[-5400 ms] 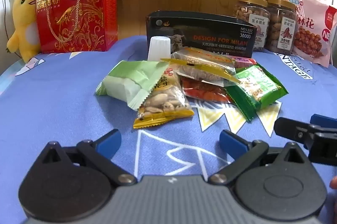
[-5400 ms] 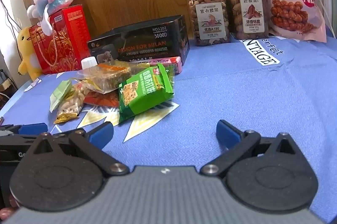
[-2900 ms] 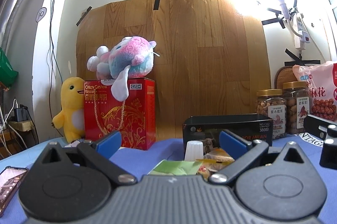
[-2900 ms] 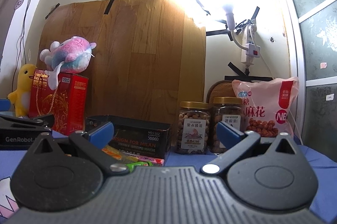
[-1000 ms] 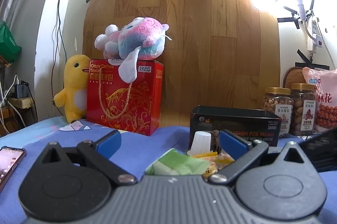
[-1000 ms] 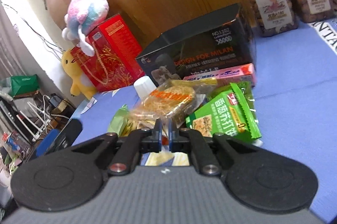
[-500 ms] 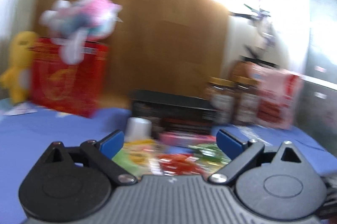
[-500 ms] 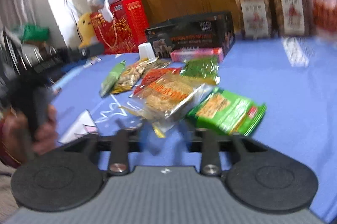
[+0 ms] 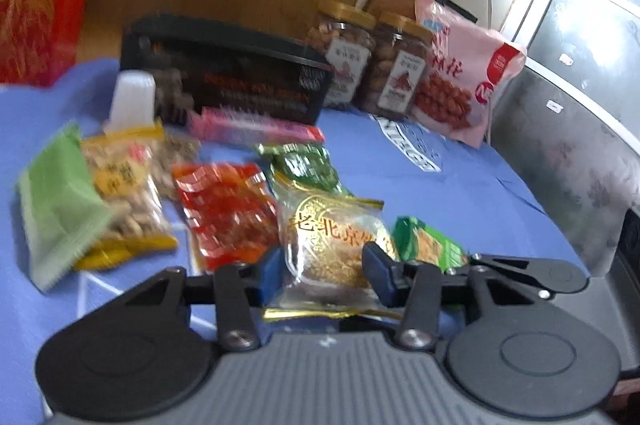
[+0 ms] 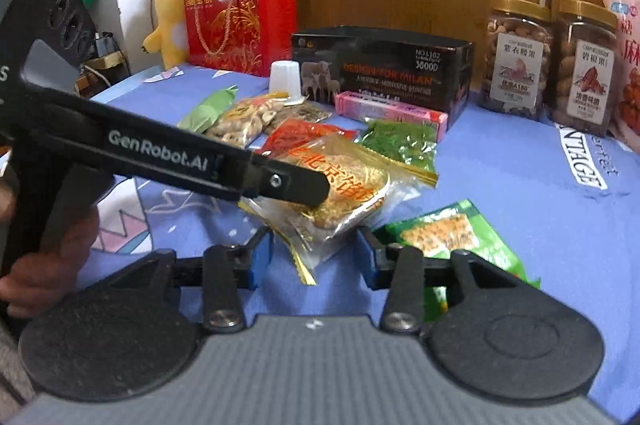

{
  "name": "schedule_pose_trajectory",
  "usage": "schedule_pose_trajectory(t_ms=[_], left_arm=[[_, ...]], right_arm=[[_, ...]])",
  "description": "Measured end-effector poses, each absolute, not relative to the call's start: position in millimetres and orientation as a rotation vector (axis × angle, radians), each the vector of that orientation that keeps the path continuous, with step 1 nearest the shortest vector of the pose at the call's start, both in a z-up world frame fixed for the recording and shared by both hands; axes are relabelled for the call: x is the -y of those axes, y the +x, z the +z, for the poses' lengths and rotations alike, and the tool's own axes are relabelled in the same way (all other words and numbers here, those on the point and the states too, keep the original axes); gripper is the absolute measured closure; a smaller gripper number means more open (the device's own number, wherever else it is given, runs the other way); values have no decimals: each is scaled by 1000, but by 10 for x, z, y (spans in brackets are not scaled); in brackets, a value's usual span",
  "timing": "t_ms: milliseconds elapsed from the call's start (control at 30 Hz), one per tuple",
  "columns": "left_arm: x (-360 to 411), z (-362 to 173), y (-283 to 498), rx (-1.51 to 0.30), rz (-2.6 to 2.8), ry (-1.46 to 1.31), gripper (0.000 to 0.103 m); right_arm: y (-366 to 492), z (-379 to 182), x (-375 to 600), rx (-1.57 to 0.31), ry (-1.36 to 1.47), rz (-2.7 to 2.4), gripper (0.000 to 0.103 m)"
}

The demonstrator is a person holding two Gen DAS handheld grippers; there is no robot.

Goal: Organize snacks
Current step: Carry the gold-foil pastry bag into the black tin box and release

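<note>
A clear gold-printed cake packet point(image 9: 338, 241) lies near the front of the blue cloth, also in the right wrist view point(image 10: 344, 185). My left gripper point(image 9: 325, 275) is partly open with its jaws on either side of that packet; its side crosses the right wrist view point(image 10: 280, 181). My right gripper point(image 10: 316, 255) is open around the packet's near corner. Around it lie a red packet point(image 9: 228, 209), a nut packet point(image 9: 124, 185), a pale green packet point(image 9: 56, 201), a dark green packet point(image 9: 308, 165) and a green cracker packet point(image 10: 452, 241).
An open black box point(image 10: 384, 69) stands behind the snacks, with a pink bar point(image 10: 388, 111) and a white cup point(image 10: 285, 77) in front of it. Two nut jars point(image 10: 516, 57), a pink bag point(image 9: 460, 85) and a red gift box point(image 10: 240, 17) line the back.
Both grippers dropped from pointing at the wall to the snack pile. The right gripper shut, dragged the gold packet forward, then opened. The left gripper narrowed around it.
</note>
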State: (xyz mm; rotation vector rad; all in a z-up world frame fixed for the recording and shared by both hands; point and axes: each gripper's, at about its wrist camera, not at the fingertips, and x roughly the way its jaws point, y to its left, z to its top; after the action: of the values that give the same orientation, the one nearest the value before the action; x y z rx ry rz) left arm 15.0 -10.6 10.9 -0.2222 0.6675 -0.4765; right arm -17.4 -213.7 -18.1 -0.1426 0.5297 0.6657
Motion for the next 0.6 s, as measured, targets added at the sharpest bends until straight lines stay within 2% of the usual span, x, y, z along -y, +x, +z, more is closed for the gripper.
schedule_pose_trajectory(t_ms=[200,400,600], left_arm=[[-145,409,153,-528,-455,-262,59],[-109,755,604,-385,-394,-184,59],[-72,851,1426,-406,-302,-182,56]], right_arm=[[-102,62,2013,-384,-136,683,63],[364,297,1779,-251,-156,625,63],[1106,405,1609,-288,-73,528,62]])
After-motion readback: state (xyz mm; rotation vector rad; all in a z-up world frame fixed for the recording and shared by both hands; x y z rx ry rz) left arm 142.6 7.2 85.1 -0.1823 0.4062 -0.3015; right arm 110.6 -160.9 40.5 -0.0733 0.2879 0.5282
